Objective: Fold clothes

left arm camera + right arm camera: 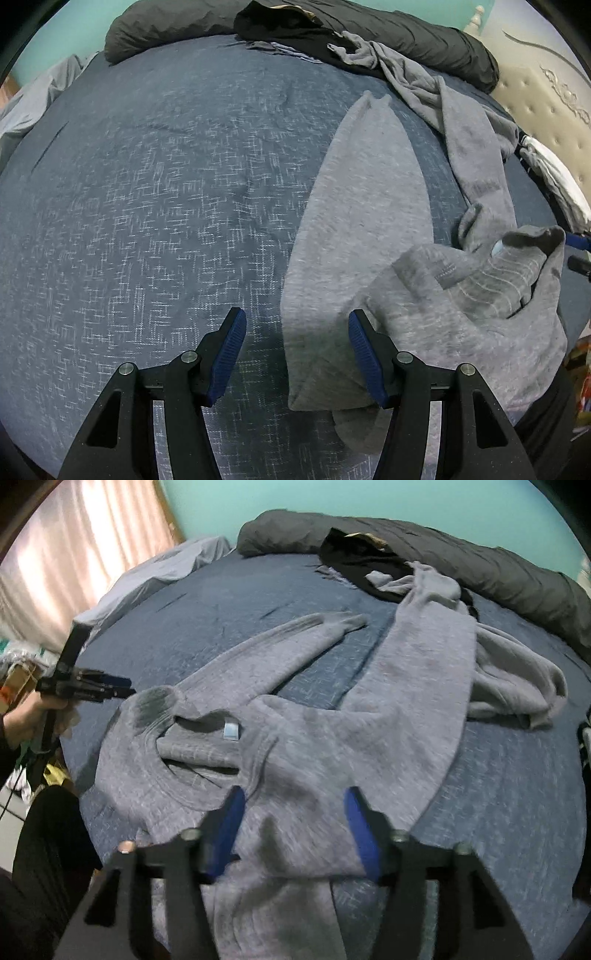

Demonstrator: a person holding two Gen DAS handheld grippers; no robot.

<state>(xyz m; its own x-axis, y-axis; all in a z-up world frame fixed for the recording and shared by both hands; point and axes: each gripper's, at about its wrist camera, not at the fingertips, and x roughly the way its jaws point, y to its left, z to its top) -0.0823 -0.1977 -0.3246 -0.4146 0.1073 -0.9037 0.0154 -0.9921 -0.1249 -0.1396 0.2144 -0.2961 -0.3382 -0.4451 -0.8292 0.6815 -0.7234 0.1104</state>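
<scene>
A grey sweatshirt lies crumpled on the blue patterned bed cover, its collar and pale label facing up. One sleeve stretches away over the cover. In the right wrist view my right gripper hangs open just above the cloth below the collar, blurred, holding nothing. My left gripper is open low over the bed, with the edge of the flat sleeve by its right finger. The right wrist view shows the left gripper from the side beside the collar, held by a hand.
A dark grey rolled duvet lines the far side, with a black garment and more grey cloth in front. A padded headboard and white cloth are at right. A curtain and clutter stand left.
</scene>
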